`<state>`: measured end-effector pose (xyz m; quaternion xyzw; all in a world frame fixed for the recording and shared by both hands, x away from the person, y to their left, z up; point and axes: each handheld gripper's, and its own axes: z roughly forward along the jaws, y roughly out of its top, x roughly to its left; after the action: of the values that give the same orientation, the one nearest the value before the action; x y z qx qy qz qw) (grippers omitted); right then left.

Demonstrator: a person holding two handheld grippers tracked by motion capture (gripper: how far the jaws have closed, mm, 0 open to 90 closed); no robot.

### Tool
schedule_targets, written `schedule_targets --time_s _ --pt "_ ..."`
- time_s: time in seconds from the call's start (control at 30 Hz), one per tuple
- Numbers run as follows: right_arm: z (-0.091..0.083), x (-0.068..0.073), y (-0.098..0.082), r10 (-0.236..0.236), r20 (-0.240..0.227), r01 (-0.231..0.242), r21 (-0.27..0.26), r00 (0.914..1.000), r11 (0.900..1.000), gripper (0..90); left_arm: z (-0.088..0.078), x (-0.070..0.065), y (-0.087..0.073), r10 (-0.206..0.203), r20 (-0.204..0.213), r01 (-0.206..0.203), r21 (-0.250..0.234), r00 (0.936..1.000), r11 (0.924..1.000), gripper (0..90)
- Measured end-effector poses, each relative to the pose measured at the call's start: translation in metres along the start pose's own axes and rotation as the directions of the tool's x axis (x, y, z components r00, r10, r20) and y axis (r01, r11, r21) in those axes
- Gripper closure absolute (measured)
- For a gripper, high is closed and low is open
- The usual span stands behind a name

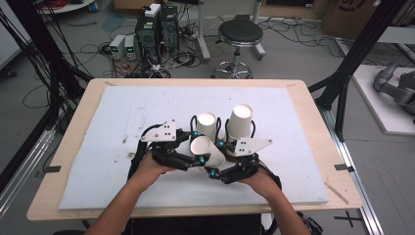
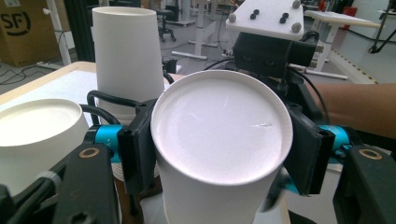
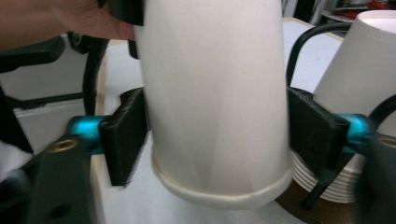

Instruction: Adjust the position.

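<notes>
Beyond the grippers, past the far edge of the wooden table (image 1: 313, 110) with its white foam sheet (image 1: 122, 112), a black round stool (image 1: 240, 33) stands on the grey floor (image 1: 293, 54). Computer towers (image 1: 157, 28) and tangled cables (image 1: 105, 51) sit farther left. Black frame posts (image 1: 364, 41) rise at right.

Three paper cups (image 1: 207, 152) plain white, no print. Both grippers black w/ teal-blue joints; left gripper (image 1: 193, 147) and right gripper (image 1: 219, 159) each carry a pale grey plate w/ black dots. Foam mat (image 1: 122, 112) white, lightly smudged; surface (image 1: 313, 112) light wood.
</notes>
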<state>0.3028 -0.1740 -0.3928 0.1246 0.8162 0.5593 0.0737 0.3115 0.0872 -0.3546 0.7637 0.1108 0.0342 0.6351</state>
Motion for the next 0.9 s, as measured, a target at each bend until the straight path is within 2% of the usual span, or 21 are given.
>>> schedule_targets --time_s 0.1,0.13,0.17,0.27,0.33,0.5,0.53,0.6,0.67,0.7,0.77,0.87,0.9 --pt "-0.001 -0.001 0.000 -0.010 -0.014 0.010 0.010 0.9999 1.000 33.6 -0.001 0.001 -0.003 -0.032 0.003 0.032 0.000 0.9995 0.9995 35.2" --pt "-0.002 -0.001 -0.001 -0.018 -0.025 0.019 0.022 0.9995 1.000 34.7 -0.002 0.001 -0.004 -0.021 0.003 0.021 0.015 0.9998 0.9997 34.7" --pt "-0.002 -0.001 0.000 -0.046 -0.029 0.047 0.050 0.9985 0.998 36.7 -0.002 0.000 -0.004 -0.011 -0.007 0.011 0.022 0.9999 0.9997 31.5" --pt "-0.003 -0.002 0.001 -0.065 -0.034 0.068 0.075 0.9973 0.995 37.7 -0.005 -0.001 -0.003 -0.003 -0.019 0.004 0.022 0.9998 0.9997 27.3" --pt "-0.006 -0.005 0.002 -0.066 -0.061 0.071 0.075 0.9959 0.995 38.0 -0.007 -0.002 -0.002 -0.004 -0.026 0.005 0.020 0.9996 0.9998 25.3" --pt "-0.007 -0.006 0.006 -0.106 -0.093 0.118 0.122 0.9899 0.986 38.1 -0.004 -0.001 -0.003 -0.012 0.002 0.012 0.046 0.9999 0.9989 22.3" --pt "-0.007 -0.005 0.006 -0.089 -0.109 0.104 0.135 0.9900 0.985 38.1 -0.003 -0.001 -0.003 -0.013 0.006 0.013 0.050 0.9999 0.9987 22.3" --pt "-0.006 -0.006 0.007 -0.100 -0.125 0.117 0.132 0.9871 0.984 38.1 0.000 -0.001 -0.004 -0.013 0.024 0.012 0.054 0.9996 0.9985 22.6" --pt "-0.006 -0.006 0.007 -0.100 -0.132 0.117 0.132 0.9862 0.984 37.9 0.002 -0.001 -0.005 -0.002 0.069 -0.002 0.058 0.9976 0.9983 30.0" --pt "-0.006 -0.007 0.006 -0.099 -0.133 0.117 0.133 0.9861 0.984 37.7 0.002 -0.002 -0.005 0.008 0.069 -0.012 0.060 0.9976 0.9981 35.7" --pt "-0.006 -0.006 0.006 -0.076 -0.133 0.093 0.131 0.9882 0.987 32.0 0.003 -0.001 -0.005 -0.010 0.063 0.007 0.061 0.9980 0.9981 35.7" --pt "-0.006 -0.007 0.004 -0.027 -0.093 0.034 0.073 0.9953 0.997 17.5 0.002 0.000 -0.005 -0.009 0.042 0.008 0.037 0.9991 0.9993 35.6" --pt "-0.007 -0.007 0.003 -0.023 -0.095 0.029 0.060 0.9952 0.998 17.6 0.001 0.000 -0.004 -0.013 0.040 0.012 0.023 0.9991 0.9997 35.7"
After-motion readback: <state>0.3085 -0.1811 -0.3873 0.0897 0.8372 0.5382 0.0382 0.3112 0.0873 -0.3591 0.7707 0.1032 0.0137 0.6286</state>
